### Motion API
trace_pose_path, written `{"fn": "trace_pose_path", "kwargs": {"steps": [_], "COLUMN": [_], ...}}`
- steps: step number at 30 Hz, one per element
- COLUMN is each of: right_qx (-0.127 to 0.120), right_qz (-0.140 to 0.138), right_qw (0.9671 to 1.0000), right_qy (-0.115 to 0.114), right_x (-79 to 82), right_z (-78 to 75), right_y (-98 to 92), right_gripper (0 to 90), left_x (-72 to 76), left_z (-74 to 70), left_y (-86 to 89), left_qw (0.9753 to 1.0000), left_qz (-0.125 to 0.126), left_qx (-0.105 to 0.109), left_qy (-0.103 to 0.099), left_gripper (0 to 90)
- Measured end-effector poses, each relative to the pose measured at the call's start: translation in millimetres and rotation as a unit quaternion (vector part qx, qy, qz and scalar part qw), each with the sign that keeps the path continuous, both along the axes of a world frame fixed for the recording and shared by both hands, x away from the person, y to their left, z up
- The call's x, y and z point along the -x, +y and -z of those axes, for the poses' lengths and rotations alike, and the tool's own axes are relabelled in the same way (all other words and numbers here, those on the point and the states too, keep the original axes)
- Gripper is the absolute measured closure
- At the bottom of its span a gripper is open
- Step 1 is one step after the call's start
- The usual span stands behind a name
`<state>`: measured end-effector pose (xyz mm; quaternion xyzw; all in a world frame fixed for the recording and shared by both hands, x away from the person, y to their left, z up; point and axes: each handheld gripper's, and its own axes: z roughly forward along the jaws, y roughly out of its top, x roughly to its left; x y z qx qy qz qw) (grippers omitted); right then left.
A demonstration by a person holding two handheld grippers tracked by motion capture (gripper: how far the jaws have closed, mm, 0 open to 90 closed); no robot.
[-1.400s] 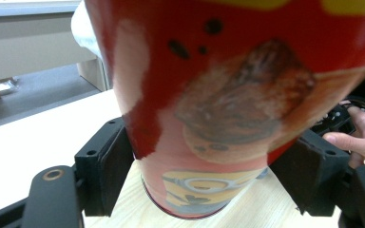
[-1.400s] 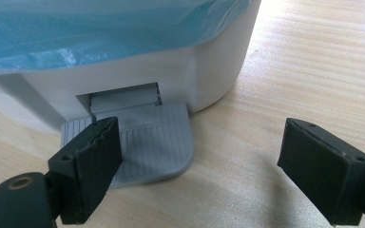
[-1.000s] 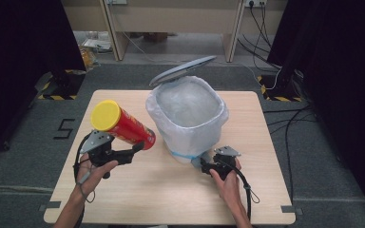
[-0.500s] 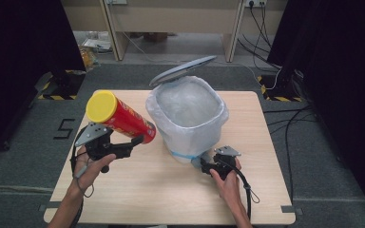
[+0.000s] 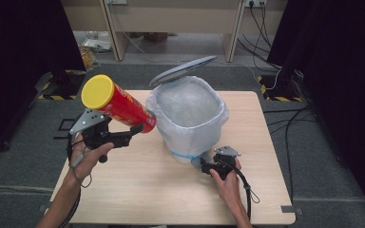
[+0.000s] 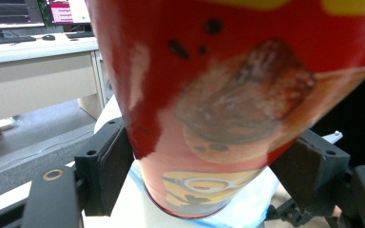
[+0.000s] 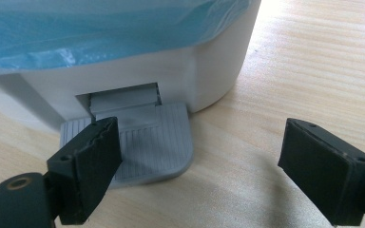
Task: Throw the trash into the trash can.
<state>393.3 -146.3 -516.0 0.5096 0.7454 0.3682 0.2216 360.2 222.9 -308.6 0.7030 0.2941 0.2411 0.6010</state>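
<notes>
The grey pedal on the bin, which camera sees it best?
The right gripper view: the grey pedal sits close up, ridges clear, one of the right tongs' jaws resting on it. The high view catches a sliver of the pedal beside the bin.

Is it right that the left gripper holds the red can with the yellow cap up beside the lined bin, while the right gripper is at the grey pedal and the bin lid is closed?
Not quite: the lid is open, tilted up behind the bin, as the high view shows. The rest stands: the left gripper holds the red can, and the right gripper is at the grey pedal.
</notes>
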Motion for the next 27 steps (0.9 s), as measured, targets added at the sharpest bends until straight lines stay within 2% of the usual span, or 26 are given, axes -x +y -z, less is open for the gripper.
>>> {"fn": "trace_pose_path", "kwargs": {"steps": [7,17,27], "right_qx": [0.000,0.000,0.001], "right_qz": [0.000,0.000,-0.001], "right_qw": [1.0000,1.0000,1.0000], "right_qy": [0.000,0.000,0.000], "right_x": [0.0,0.0,0.0], "right_z": [0.0,0.0,-0.1], "right_y": [0.0,0.0,-0.1], "right_gripper": [14.0,14.0,14.1], "left_x": [-7.4,-15.2,-24.4], "left_z": [-13.7,-31.9,-35.3], "left_y": [-13.9,-43.4,-73.1], "left_qw": [0.9999,0.9994,0.9990], "left_qz": [0.006,0.024,0.039], "left_qx": [0.001,0.005,-0.004], "left_qy": [-0.010,-0.022,-0.022], "left_gripper": [24.7,24.7,24.7]}}
